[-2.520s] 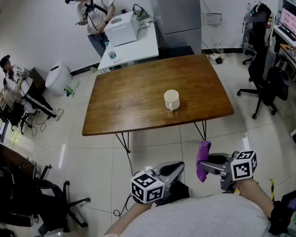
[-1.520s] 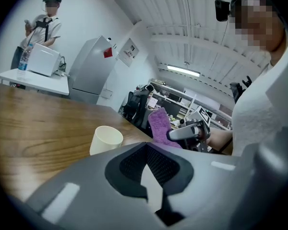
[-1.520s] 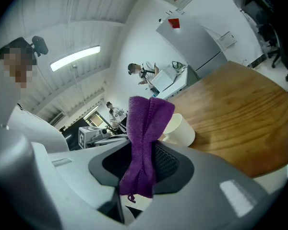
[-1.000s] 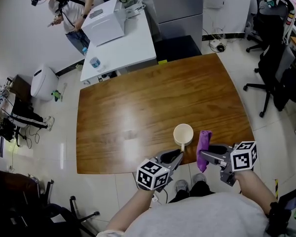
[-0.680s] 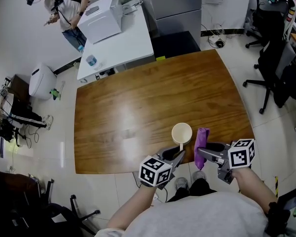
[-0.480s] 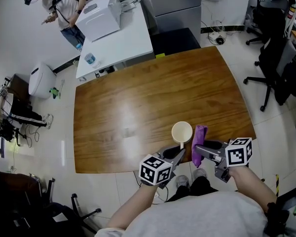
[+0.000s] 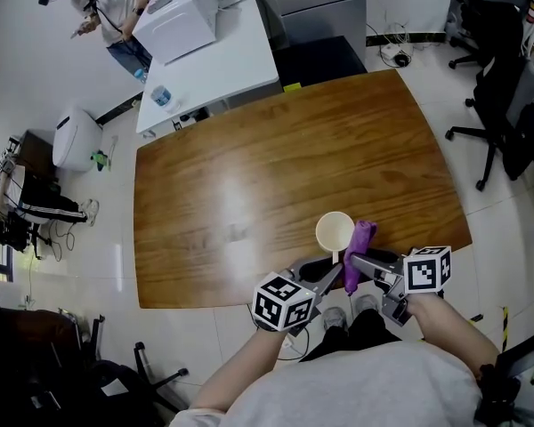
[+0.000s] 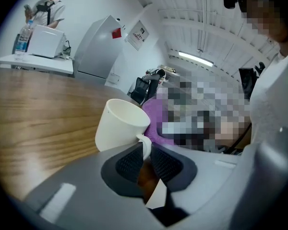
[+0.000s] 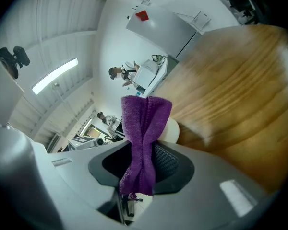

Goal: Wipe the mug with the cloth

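Now near front edge of wooden table: white mug upright, handle toward person. Left gripper low at table edge, jaws almost together, tips pinching handle. Right gripper jaws clamped on purple cloth, 1 folded strip standing up past tips. Cloth just right of mug rim; contact not clear.

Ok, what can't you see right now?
Mug: mostly behind the cloth in the right gripper view.
Cloth touching mug or not: too close to tell in the head view.
Cloth's far side: under a mosaic patch in the left gripper view.
Mug's inside: too small in the head view.
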A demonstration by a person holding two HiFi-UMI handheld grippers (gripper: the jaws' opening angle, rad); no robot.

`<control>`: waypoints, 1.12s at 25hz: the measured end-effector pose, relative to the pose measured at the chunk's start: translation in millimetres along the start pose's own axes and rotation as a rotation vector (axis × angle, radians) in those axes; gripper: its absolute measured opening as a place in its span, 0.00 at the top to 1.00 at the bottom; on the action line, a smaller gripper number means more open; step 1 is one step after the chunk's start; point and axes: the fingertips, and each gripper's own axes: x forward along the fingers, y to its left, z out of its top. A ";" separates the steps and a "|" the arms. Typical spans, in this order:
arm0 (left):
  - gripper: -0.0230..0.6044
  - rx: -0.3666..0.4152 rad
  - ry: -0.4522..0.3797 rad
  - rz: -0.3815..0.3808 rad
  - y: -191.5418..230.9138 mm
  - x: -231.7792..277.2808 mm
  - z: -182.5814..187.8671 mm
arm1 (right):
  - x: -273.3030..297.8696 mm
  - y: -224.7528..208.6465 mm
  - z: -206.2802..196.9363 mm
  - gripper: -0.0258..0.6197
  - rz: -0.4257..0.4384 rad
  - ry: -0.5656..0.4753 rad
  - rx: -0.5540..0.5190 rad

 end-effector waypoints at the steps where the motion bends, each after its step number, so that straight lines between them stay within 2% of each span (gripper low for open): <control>1: 0.89 0.004 0.003 -0.002 0.2 -0.1 -0.1 | 1.9 -6.0 -2.3 0.76 -0.016 0.010 0.005; 6: 0.89 0.010 0.008 -0.010 0.7 0.4 -0.6 | 7.6 -40.0 -16.7 0.77 -0.147 0.088 0.040; 12: 0.89 0.015 0.010 -0.015 2.2 -0.2 -2.1 | 11.1 -43.6 -19.6 0.77 -0.169 0.121 0.033; 17: 0.89 0.049 0.023 0.000 3.6 -6.8 -3.1 | 1.9 -30.5 -8.3 0.77 -0.157 0.107 0.003; 23: 0.90 0.132 0.046 0.075 13.2 -25.7 -7.3 | -17.9 -8.6 28.5 0.77 -0.129 0.070 -0.106; 28: 0.90 0.164 0.045 0.121 19.8 -34.3 -6.6 | -9.9 2.1 41.9 0.77 -0.071 0.077 -0.109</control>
